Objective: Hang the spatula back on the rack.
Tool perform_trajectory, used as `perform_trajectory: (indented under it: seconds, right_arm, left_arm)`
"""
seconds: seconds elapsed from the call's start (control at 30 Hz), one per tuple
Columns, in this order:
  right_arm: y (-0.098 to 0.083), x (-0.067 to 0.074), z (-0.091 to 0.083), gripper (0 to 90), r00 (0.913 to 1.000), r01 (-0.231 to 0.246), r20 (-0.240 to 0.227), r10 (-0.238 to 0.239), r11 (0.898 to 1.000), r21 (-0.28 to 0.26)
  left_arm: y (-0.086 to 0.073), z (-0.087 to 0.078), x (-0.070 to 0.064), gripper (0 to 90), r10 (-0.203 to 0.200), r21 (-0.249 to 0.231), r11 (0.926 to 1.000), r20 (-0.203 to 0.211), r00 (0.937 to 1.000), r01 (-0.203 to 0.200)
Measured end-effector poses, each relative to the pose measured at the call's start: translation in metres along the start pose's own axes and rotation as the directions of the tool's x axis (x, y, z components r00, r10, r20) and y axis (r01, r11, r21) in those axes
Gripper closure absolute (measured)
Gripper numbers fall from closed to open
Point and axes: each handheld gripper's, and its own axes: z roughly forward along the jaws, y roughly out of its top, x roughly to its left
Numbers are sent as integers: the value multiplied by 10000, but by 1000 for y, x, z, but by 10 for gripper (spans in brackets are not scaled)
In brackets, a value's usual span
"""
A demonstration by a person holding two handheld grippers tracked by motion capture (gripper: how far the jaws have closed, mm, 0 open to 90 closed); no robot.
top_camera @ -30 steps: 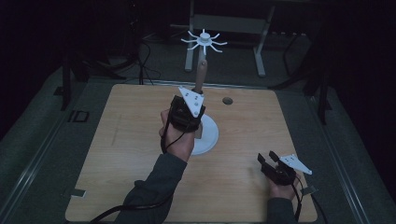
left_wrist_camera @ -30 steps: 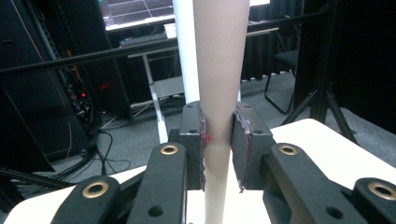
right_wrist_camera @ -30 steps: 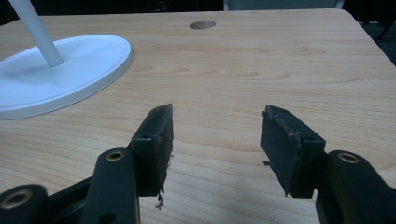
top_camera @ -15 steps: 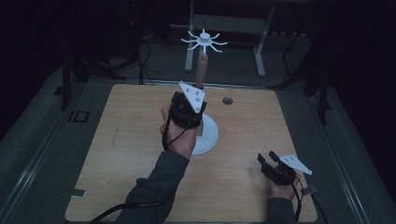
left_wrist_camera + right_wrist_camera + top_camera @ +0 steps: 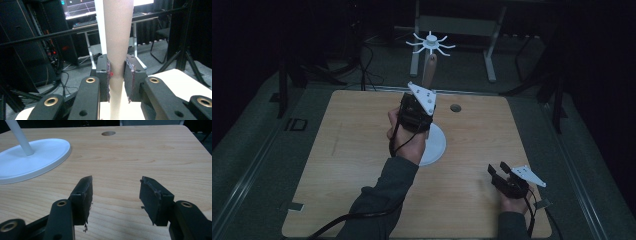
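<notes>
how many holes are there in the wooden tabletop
1: a small round hole near the far edge of the wooden tabletop, right of the white stand. More could be hidden under the stand's base or the forearms.

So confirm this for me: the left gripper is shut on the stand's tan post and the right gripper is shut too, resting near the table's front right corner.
One thing is wrong: the right gripper is open, its jaws wide apart over bare table, as the right gripper view shows. The left gripper is indeed shut on the tan post.
</notes>
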Motion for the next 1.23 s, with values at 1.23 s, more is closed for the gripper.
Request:
perform_trajectory:
  seconds: [1.23]
  right_arm:
    - [0,0,0,415,10000,-45,7,45,10000,25]
  left_arm:
    - [-14,2,4,485,-82,135,9999,677,9977,73]
